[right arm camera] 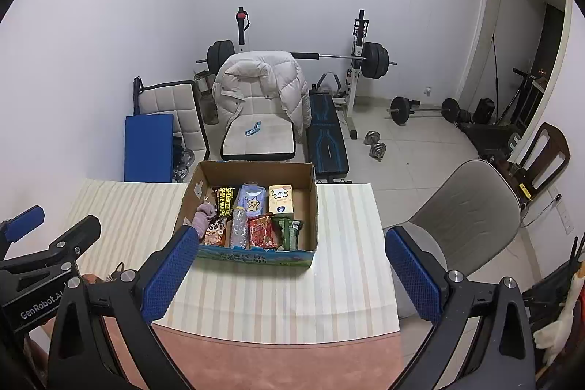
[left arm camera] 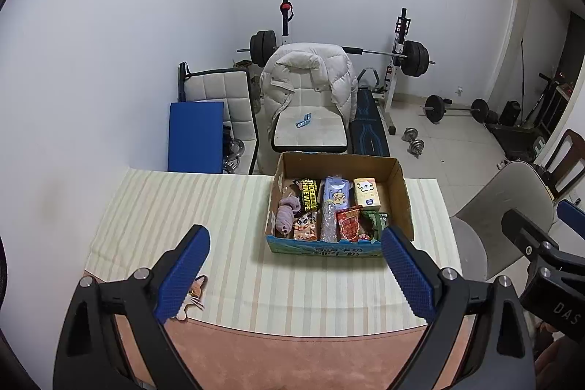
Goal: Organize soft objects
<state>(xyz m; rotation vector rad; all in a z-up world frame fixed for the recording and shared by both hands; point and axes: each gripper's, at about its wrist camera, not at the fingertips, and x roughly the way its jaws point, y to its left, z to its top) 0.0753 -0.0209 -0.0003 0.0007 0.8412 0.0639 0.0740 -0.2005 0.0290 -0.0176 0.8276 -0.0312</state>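
Both jaws stand wide apart and grip nothing. The left gripper [left arm camera: 296, 262] hangs above the worktop's [left arm camera: 182, 207] striped cloth, short of the box [left arm camera: 400, 185]; the right gripper [right arm camera: 287, 265] hangs likewise, its left finger covering the box's near left corner.

The box sits at the worktop's far edge, its long axis running left to right, open side up. Inside it the soft packs lie in two rows, most with their long axes pointing from the near wall to the far wall: a purple cloth roll [right arm camera: 203, 218] at the left wall, a black wipes pack [right arm camera: 225, 201], a lilac pack [right arm camera: 251, 201], a yellow tissue pack [right arm camera: 280, 200], a clear bottle [right arm camera: 239, 229], a red pack [right arm camera: 261, 231] and a green pack [right arm camera: 289, 233]. The print on the box's near wall is too small to read. Beyond the box stands a chair [right arm camera: 256, 134] draped with a white jacket [right arm camera: 256, 75].
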